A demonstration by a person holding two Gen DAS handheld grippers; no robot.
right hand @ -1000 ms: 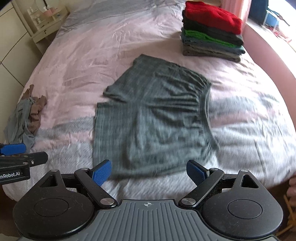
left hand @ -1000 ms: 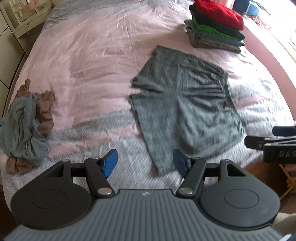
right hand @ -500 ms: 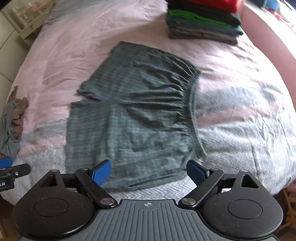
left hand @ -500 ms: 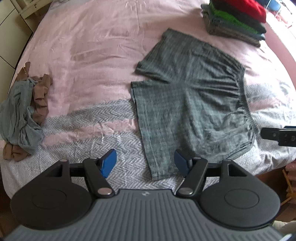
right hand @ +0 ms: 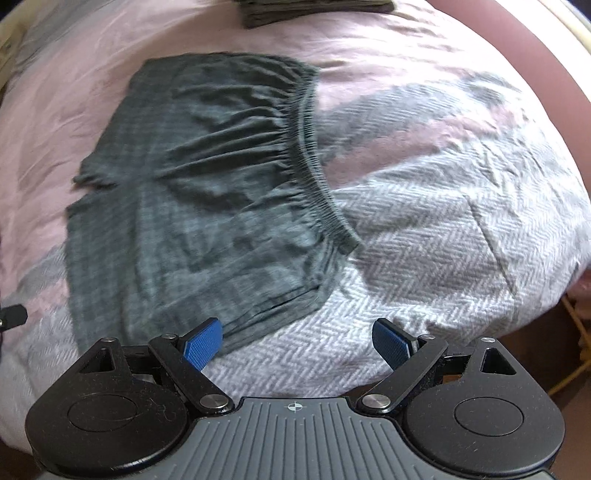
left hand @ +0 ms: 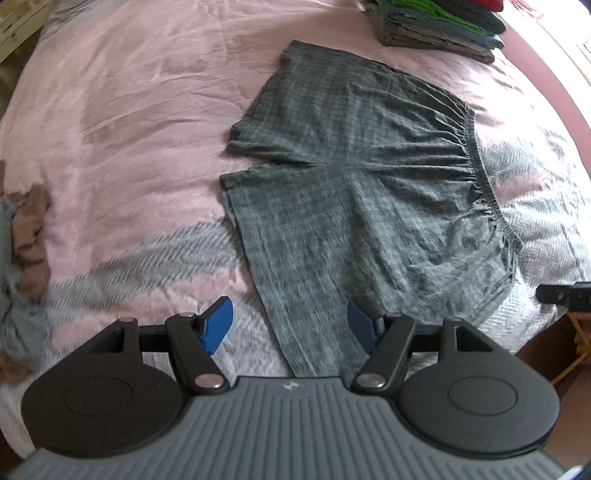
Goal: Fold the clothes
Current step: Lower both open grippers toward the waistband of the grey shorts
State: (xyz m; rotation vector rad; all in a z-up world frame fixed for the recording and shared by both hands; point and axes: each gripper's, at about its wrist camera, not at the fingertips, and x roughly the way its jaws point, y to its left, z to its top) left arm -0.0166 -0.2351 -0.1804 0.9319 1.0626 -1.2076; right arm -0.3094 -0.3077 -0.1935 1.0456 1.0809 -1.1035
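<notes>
Two grippers hang over the near edge of the bed, both with their blue fingers spread wide and grasping nothing. The grey checked shorts lie flat on the pink and grey bedspread, waistband toward the bed's right side and leg hems toward its middle. The left gripper sits above the hem corner of the near leg, which runs between its fingers close to the bed's near edge. The right gripper is over the near waistband-side corner of the shorts; its left finger overlaps the cloth's edge, while the right one is above bare bedspread. Left of the shorts a broad stretch of bedspread lies open as far as a crumpled heap of clothes at the bed's left edge. A stack of folded clothes stands near the far right corner, apart from the shorts.
</notes>
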